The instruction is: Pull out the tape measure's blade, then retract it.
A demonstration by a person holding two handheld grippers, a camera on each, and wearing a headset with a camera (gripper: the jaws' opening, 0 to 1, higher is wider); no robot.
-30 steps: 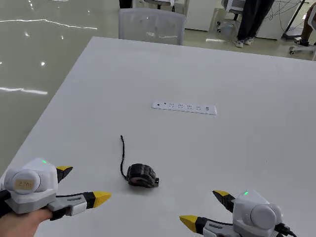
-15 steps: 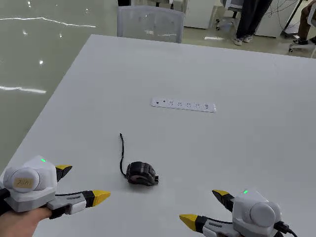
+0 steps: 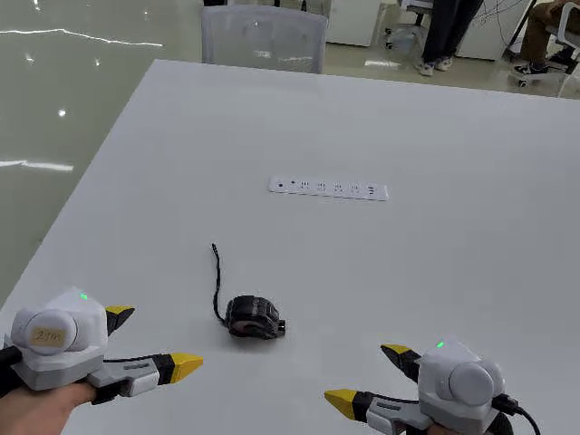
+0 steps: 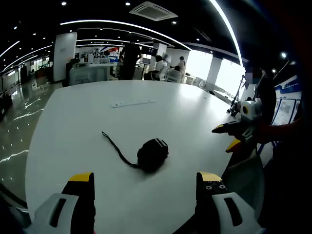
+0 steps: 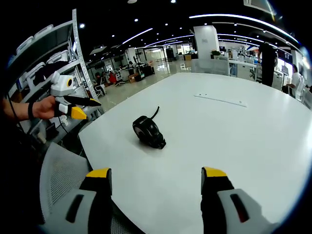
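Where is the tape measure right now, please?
Head view: the tape measure lies ahead, between the left gripper and right gripper, nearer than the power strip.

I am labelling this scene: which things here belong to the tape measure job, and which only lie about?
For the job: tape measure, left gripper, right gripper, both open and apart from it.
Lying about: power strip, chair behind the table.

Matt white table (image 3: 435, 272), glossy floor (image 3: 54, 100)

White left gripper (image 3: 152, 338), white right gripper (image 3: 367, 373), yellow-tipped black fingers (image 3: 181, 364)
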